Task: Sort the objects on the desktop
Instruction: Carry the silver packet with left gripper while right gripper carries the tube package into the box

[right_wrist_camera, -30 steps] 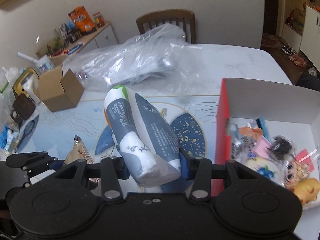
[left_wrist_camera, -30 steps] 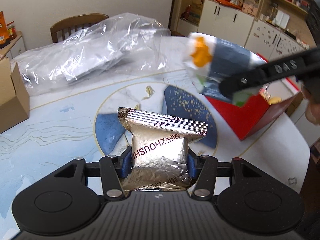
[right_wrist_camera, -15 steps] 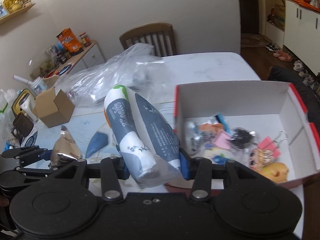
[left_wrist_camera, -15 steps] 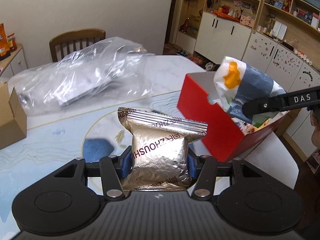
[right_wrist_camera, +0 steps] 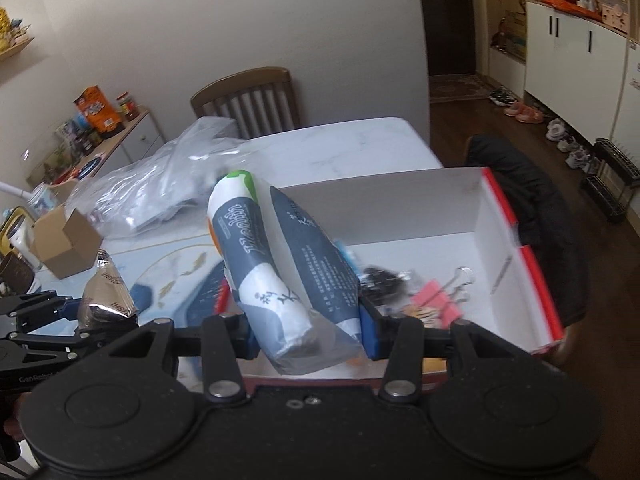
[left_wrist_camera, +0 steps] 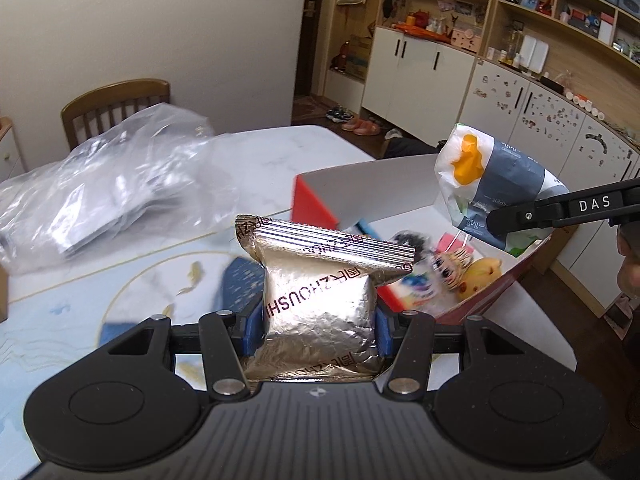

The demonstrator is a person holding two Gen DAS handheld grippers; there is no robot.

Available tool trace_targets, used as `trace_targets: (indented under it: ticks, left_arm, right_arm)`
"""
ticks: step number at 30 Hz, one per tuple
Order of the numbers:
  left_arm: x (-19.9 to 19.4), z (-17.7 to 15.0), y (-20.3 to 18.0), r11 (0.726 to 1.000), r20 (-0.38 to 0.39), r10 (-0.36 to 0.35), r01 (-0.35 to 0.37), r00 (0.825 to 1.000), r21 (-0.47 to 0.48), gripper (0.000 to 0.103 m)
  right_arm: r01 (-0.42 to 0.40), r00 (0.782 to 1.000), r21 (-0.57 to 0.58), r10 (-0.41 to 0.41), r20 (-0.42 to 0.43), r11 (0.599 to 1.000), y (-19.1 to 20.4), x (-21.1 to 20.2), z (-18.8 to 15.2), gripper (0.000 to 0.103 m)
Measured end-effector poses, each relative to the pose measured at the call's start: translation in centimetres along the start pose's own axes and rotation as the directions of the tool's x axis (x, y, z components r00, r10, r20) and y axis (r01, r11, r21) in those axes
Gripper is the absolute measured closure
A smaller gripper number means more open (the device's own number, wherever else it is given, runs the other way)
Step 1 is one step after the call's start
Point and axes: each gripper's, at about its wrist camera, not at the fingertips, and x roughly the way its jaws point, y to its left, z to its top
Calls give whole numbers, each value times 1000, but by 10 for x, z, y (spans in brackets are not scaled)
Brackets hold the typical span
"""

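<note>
My left gripper (left_wrist_camera: 318, 320) is shut on a silver foil snack packet (left_wrist_camera: 320, 304), held above the table just left of the red box (left_wrist_camera: 310, 204). My right gripper (right_wrist_camera: 304, 328) is shut on a grey-and-white tissue pack (right_wrist_camera: 276, 264) and holds it over the box's near rim (right_wrist_camera: 536, 276). The tissue pack (left_wrist_camera: 492, 184) also shows in the left wrist view, above the box. The foil packet (right_wrist_camera: 106, 296) and the left gripper (right_wrist_camera: 90, 312) show at the left of the right wrist view. Inside the box lie small toys, a pink binder clip (right_wrist_camera: 436, 300) and other bits.
A crumpled clear plastic bag (left_wrist_camera: 104, 188) lies on the far side of the table. A small cardboard box (right_wrist_camera: 66, 240) stands at the left. A wooden chair (right_wrist_camera: 248, 100) is behind the table. Cabinets and shoes are on the right.
Both grippers have moved right and up toward the red box with their loads. The tissue pack now hangs over the box's inside; the foil packet is near its left wall.
</note>
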Motion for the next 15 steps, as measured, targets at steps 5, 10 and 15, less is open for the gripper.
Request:
trace_targets:
  ticks: [5,10,15]
  left_arm:
    - [19,18,-31,999,-1,-21,21,1000,46,52]
    - [45,36,-62,994,-13,-35,36,999,101,52]
    - [75,48,-86,988,-45,-28,35,999,151,51]
  right_arm:
    - [38,999,10,-39,15,999,-33,-2,6,58]
    - [81,997,12,-81,11,997,-61,5,16,58]
    - [107,994,1,-107,-6,994,-78,21,24,58]
